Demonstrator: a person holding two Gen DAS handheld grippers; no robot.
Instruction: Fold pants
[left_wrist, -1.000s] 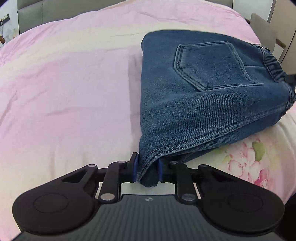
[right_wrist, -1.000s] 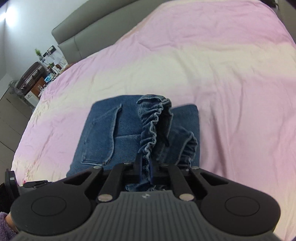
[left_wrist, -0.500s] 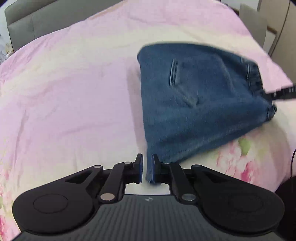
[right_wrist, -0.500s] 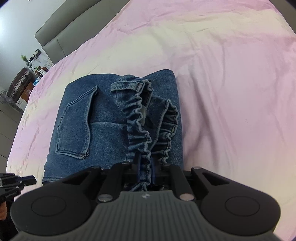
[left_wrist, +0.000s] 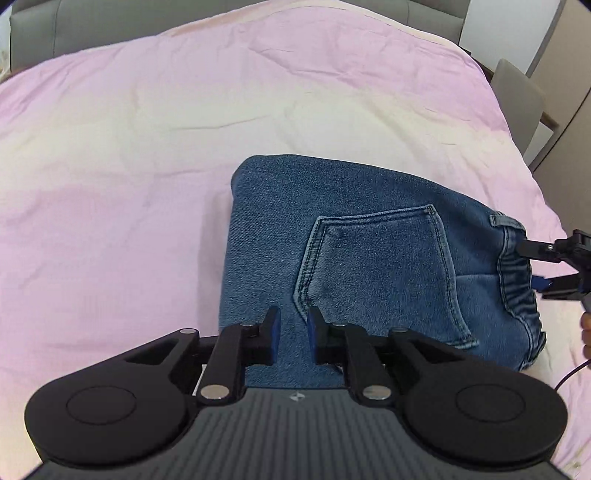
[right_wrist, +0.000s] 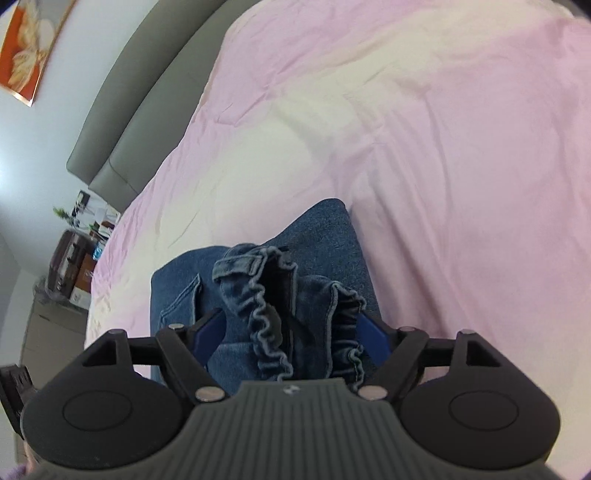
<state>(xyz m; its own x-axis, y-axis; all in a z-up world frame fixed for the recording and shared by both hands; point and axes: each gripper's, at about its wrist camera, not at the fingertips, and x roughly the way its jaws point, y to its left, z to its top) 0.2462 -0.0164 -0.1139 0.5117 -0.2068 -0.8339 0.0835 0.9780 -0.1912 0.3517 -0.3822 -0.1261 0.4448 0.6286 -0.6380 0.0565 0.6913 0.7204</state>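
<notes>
The folded blue denim pants (left_wrist: 369, 258) lie on the pink and cream bedspread (left_wrist: 147, 147), back pocket up, elastic waistband to the right. My left gripper (left_wrist: 293, 338) hovers over the near folded edge with its jaws slightly apart and nothing between them. My right gripper (right_wrist: 290, 338) is wide open, its blue pads on either side of the ruffled waistband (right_wrist: 273, 325) without pinching it. The right gripper also shows at the right edge of the left wrist view (left_wrist: 550, 266), beside the waistband.
A grey headboard (right_wrist: 122, 122) runs along the far side of the bed. A bedside cabinet with clutter (right_wrist: 70, 266) stands at the left. A chair (left_wrist: 517, 99) stands beyond the bed's right edge. A picture (right_wrist: 26, 48) hangs on the wall.
Both grippers have let go of the pants: the left released the folded edge and the right opened wide around the waistband. The pants now rest flat on the bed.
</notes>
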